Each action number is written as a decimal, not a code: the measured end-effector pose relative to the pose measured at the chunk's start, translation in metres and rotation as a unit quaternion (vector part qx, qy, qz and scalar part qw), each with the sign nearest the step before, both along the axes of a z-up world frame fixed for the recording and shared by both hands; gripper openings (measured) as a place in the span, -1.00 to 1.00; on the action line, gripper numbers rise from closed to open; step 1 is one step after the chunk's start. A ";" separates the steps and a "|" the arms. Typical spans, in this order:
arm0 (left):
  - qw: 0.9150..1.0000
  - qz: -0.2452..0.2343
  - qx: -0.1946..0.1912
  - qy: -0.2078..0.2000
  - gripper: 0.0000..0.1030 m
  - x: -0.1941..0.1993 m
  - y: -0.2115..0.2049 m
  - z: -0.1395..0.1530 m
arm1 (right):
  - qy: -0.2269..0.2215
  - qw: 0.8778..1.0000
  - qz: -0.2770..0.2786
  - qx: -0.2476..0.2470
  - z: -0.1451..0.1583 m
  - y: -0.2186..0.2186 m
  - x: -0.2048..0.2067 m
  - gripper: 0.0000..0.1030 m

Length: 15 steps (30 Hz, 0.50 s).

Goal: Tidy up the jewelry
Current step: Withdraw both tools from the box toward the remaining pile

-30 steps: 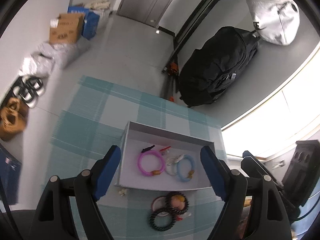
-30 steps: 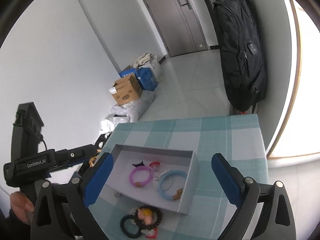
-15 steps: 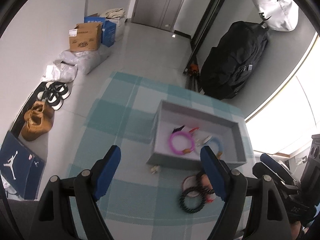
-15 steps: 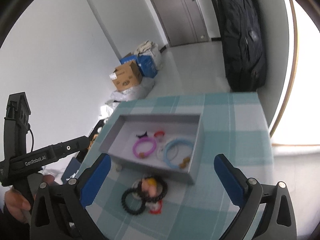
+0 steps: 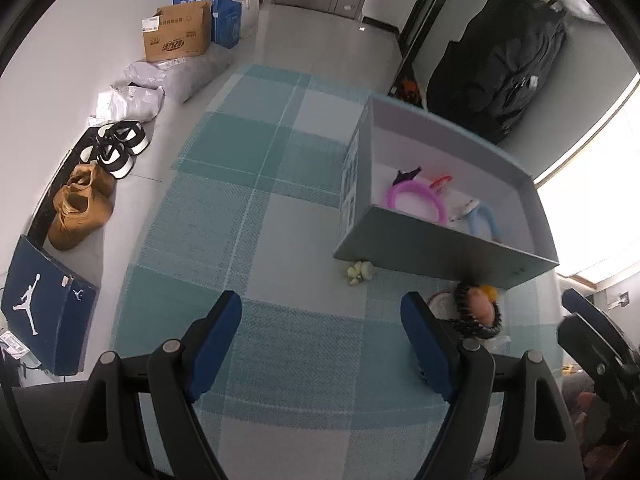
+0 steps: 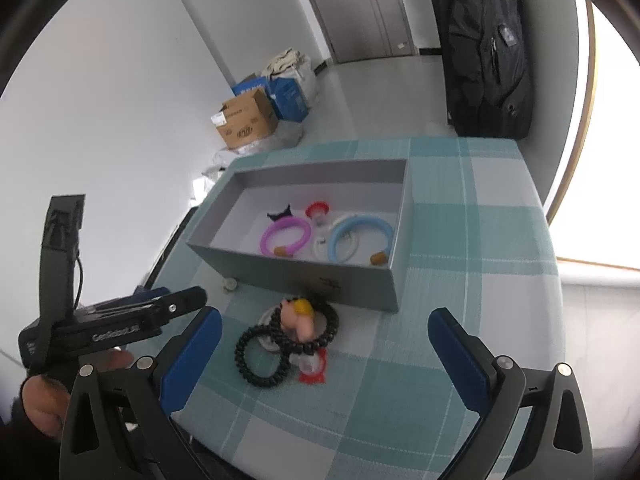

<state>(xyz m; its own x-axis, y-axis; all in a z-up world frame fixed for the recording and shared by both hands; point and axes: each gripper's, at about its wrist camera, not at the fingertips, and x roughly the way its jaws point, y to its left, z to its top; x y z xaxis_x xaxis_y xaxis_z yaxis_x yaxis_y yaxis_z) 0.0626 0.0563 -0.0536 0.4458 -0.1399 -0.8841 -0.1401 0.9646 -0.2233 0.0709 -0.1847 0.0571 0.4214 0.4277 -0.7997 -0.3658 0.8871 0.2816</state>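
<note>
A grey box [image 6: 304, 270] stands on the teal checked tablecloth [image 6: 472, 240] and holds a pink ring [image 6: 285, 236], a blue ring [image 6: 360, 236], a red piece [image 6: 317, 209] and a black piece [image 6: 279, 214]. In front of it lie black bead bracelets [image 6: 262, 356] with a small figure [image 6: 298, 318], a red packet [image 6: 314, 368] and a small pale charm [image 5: 359, 272]. My right gripper [image 6: 320, 364] is open above this pile. My left gripper [image 5: 324, 344] is open over bare cloth, left of the pile [image 5: 478, 312]. The box [image 5: 440, 248] sits to its upper right.
On the floor to the left are shoes [image 5: 82, 204], a blue shoe box [image 5: 44, 304], cardboard boxes [image 5: 178, 34] and bags. A black backpack [image 5: 508, 64] hangs behind the table. The table's edges are close on the left and right.
Both grippers have come lower and nearer the table. The left view has swung left, so the box now sits at its right. Both stay open.
</note>
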 end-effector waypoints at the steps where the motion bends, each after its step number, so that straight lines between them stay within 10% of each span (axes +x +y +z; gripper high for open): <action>1: 1.000 -0.002 0.001 0.000 0.52 0.002 -0.001 -0.001 | 0.001 1.000 0.001 -0.002 -0.001 0.000 0.000 1.00; 15: 0.999 -0.009 0.031 0.002 0.51 0.010 -0.015 -0.010 | 0.010 1.000 0.007 -0.007 -0.004 -0.003 -0.001 1.00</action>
<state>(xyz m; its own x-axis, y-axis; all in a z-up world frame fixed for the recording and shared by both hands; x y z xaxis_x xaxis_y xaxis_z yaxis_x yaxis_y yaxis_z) 0.0728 0.0415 -0.0632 0.4405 -0.0918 -0.8930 -0.1241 0.9790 -0.1619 0.0700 -0.1875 0.0534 0.3988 0.4212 -0.8146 -0.3718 0.8862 0.2763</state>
